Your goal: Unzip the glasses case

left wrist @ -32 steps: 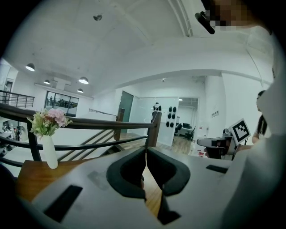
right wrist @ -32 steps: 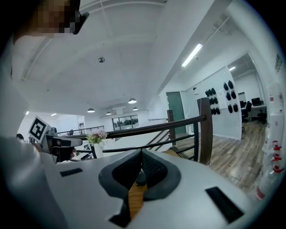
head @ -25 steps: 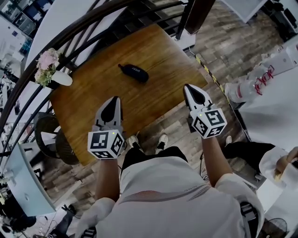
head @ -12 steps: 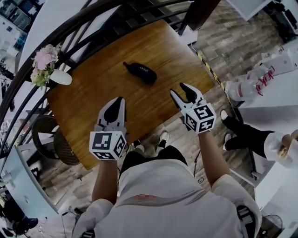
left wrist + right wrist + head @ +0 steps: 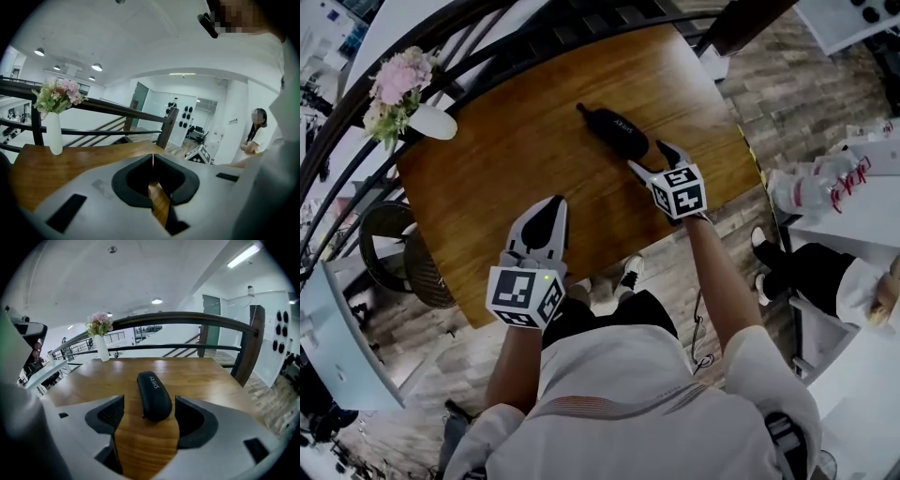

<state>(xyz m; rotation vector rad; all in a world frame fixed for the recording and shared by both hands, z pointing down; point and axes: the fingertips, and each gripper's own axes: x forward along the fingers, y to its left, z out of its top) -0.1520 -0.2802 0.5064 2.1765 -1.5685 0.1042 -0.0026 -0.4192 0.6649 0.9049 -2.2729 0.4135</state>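
right gripper (image 5: 648, 156), jaws just opened, is shown astride the near end of the glasses case (image 5: 617, 132), untouched; left gripper (image 5: 553, 202) clenched, empty

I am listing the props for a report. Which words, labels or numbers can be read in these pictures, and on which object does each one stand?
"SHERY": white letters on top of the black glasses case, read in the right gripper view; the last letters are less sure.
Red print on the bottles at the head view's right edge: too blurred to read.
No other text can be read.
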